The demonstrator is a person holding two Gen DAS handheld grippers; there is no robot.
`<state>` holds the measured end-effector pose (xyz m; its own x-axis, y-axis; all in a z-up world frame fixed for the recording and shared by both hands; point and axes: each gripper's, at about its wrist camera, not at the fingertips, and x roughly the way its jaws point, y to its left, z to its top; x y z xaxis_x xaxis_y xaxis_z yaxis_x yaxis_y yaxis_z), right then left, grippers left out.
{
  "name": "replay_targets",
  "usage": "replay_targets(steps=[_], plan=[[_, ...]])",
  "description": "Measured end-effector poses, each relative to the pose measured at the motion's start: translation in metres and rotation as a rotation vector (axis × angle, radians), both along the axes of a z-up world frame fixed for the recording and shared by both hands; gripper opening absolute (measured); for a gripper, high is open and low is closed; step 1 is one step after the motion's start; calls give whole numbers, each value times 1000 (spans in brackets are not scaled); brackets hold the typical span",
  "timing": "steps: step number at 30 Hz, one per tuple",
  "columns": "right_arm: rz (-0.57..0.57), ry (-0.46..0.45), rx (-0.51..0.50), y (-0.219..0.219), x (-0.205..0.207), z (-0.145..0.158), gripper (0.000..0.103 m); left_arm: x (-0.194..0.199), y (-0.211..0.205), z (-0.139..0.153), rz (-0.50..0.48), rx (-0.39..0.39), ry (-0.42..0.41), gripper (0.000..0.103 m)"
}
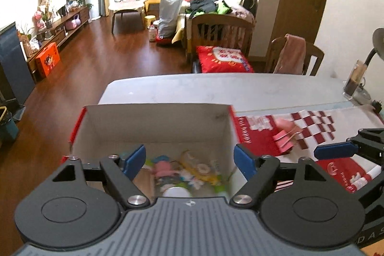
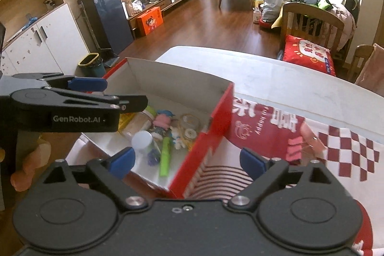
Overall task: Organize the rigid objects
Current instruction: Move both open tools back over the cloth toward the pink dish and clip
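Observation:
A red cardboard box (image 1: 156,126) with a white inside stands open on the table. It holds a pink figurine with a blue hat (image 2: 162,121), a green marker (image 2: 165,157), a white-lidded jar (image 2: 142,139) and a clear round container (image 2: 190,122). My left gripper (image 1: 189,160) hangs open over the box, nothing between its blue pads. My right gripper (image 2: 187,160) is open above the box's red right wall (image 2: 211,136), also empty. The left gripper (image 2: 115,94) shows at the left of the right wrist view. Pink binder clips (image 1: 285,138) lie blurred on the cloth to the right of the box.
The box rests on a white table (image 1: 240,88) partly covered by a red and white checked cloth (image 1: 312,121). A glass of dark drink (image 1: 354,83) and a lamp (image 1: 379,40) stand at the far right. Wooden chairs with a red cushion (image 1: 223,59) are behind the table.

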<state>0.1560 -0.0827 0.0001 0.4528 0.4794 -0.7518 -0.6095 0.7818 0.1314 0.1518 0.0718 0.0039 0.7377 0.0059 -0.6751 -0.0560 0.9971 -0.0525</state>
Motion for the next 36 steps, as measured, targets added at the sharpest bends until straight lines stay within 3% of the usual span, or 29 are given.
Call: replay_targets(steps=[8, 21, 28, 36], plan=[[-35, -8, 31, -62, -1, 1, 103, 1, -57, -6, -12, -6, -14, 84], [-128, 14, -5, -156, 25, -17, 102, 24, -145, -36, -57, -47, 1, 84], [-184, 30, -25, -187, 60, -26, 102, 46, -177, -61, -89, -40, 13, 84], [-205, 70, -27, -185, 101, -40, 102, 75, -191, -92, -76, -45, 44, 84]])
